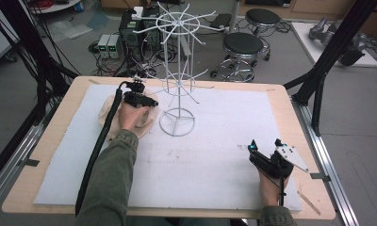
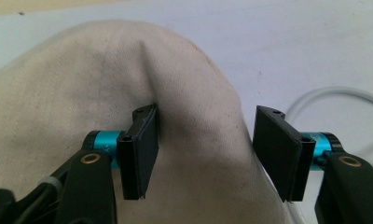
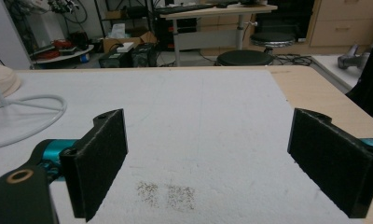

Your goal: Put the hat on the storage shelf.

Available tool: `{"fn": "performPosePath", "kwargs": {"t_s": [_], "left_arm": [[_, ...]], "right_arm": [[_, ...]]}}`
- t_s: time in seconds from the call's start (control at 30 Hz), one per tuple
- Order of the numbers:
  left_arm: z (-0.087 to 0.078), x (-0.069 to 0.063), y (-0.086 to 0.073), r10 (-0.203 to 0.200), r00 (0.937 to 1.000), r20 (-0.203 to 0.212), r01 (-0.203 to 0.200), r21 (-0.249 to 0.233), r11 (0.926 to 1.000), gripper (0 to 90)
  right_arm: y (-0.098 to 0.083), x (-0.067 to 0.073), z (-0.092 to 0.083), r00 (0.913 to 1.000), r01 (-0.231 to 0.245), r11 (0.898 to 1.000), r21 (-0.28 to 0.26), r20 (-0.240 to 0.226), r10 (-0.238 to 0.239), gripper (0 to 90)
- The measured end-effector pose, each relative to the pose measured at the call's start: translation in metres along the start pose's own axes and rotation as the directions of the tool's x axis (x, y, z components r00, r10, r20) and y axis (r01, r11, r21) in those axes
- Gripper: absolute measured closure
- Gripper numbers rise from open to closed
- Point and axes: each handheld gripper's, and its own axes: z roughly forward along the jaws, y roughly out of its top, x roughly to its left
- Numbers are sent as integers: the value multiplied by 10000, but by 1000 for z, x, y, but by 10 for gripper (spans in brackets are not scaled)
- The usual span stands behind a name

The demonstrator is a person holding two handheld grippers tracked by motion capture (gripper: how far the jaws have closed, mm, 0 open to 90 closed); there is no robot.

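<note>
The left gripper is hovering low over a beige cloth hat lying at about ten o'clock on the white mat, close to the mat's far-left edge. In the left gripper view its jaws are standing partly apart, straddling a raised ridge of the hat; one pad is sitting against the fabric while the other is standing off it at the ridge's edge, so the cloth is not yet being pinched. The white wire rack is standing just beside the hat at about twelve o'clock, its ring base lying near the hat's rim and leaving little room on that side. The right gripper is resting at about four o'clock near the mat's right edge, its jaws gaping wide with nothing between them. Bare mat is lying open across the middle and the near side, between the two hands.
</note>
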Motion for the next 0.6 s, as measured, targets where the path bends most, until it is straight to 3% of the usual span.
{"fn": "performPosePath", "kwargs": {"t_s": [0.07,0.27,0.37,0.53,0.6], "left_arm": [[1,-2,-1,184,9997,-167,-181,136,9997,418],[2,-3,-1,30,9999,-132,-27,200,9998,428],[10,-10,-6,317,9983,-486,-298,394,9988,398],[14,-10,-13,-215,9988,-450,216,4,9998,427],[13,-8,-13,-393,9992,-115,394,9,9992,483]], "right_arm": [[0,0,0,10000,18,10000,-16,-10,-18,109],[0,0,1,10000,69,10000,20,-9,-69,110],[0,1,1,10000,37,10000,21,-10,-37,110],[0,1,2,9999,117,9999,-5,-64,-117,109],[0,1,2,9999,150,9999,-6,-64,-150,110]]}}
